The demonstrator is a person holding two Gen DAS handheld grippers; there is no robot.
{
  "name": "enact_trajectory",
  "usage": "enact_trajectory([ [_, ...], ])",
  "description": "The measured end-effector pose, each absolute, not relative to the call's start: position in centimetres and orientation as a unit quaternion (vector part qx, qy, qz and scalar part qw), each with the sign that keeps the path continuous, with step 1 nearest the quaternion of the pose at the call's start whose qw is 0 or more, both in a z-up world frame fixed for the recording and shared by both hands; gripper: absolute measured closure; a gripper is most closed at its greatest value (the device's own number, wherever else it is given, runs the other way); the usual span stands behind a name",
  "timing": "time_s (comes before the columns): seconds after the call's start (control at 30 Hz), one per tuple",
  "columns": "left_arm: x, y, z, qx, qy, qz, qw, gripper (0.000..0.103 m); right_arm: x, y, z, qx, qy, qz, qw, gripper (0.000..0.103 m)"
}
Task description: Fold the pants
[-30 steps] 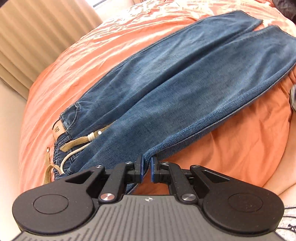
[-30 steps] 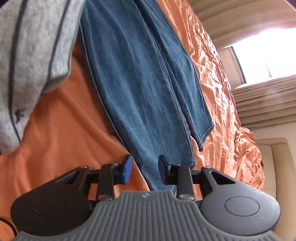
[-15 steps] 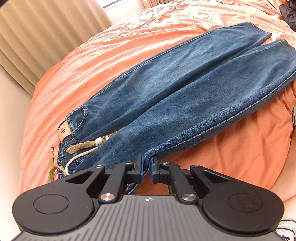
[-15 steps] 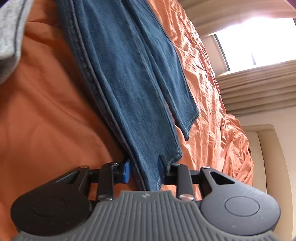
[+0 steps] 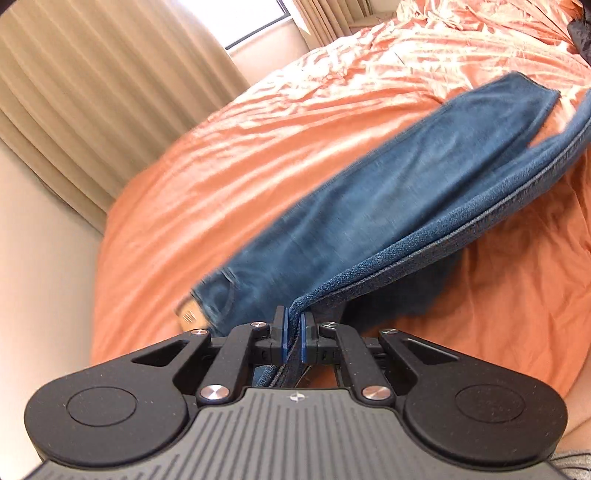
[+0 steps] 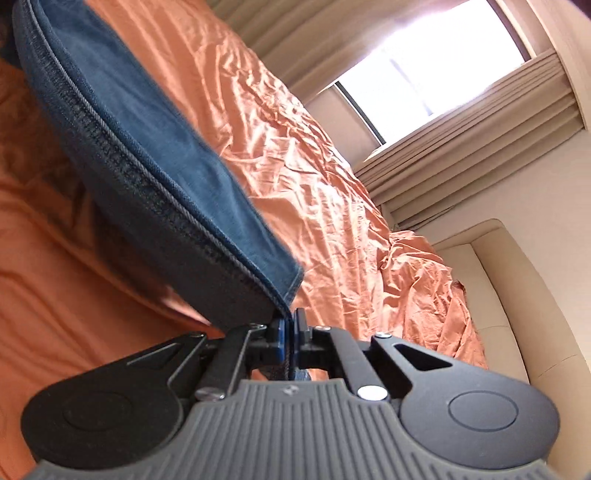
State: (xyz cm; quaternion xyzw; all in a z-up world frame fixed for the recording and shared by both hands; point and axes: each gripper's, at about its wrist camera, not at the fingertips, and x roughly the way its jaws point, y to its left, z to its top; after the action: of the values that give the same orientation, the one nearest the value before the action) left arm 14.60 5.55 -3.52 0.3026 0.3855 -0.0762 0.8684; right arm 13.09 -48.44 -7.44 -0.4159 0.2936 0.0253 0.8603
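Observation:
The blue jeans (image 5: 369, 206) lie lengthwise on the orange bedsheet (image 5: 229, 158), the near leg raised off it. My left gripper (image 5: 293, 325) is shut on the jeans' near edge by the waist end, where a tan label (image 5: 188, 315) shows. My right gripper (image 6: 290, 325) is shut on the hem end of the near leg (image 6: 155, 158), which hangs lifted above the sheet (image 6: 317, 177). The far leg still rests on the bed in the left wrist view.
Beige curtains (image 5: 92, 85) and a bright window (image 6: 424, 66) stand beyond the bed. A cream padded headboard or seat (image 6: 517, 295) is to the right of the bed. A dark item (image 5: 581, 33) sits at the far right corner.
The right gripper closed on the leg hem. Both grippers rose, lifting the near edge of the jeans off the sheet. The drawstring is no longer in sight.

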Motion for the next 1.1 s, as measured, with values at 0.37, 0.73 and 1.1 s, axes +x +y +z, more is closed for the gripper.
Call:
enact_trajectory([
  [0.37, 25.8, 5.6, -2.8, 0.326, 0.397, -0.071, 0.855, 0.097, 27.3, -47.1, -6.3, -0.399, 0.355, 0.009, 0.845, 0.103],
  [0.73, 40.8, 5.9, -11.7, 0.312, 0.464, -0.071, 0.826, 0.096, 42.4, -45.6, -17.1, -0.418, 0.434, 0.029, 0.797, 0.103],
  [1.1, 45.2, 7.8, -19.2, 0.277, 0.517, -0.101, 0.804, 0.096, 48.3, -45.5, -24.9, -0.402, 0.506, 0.068, 0.761, 0.103],
])
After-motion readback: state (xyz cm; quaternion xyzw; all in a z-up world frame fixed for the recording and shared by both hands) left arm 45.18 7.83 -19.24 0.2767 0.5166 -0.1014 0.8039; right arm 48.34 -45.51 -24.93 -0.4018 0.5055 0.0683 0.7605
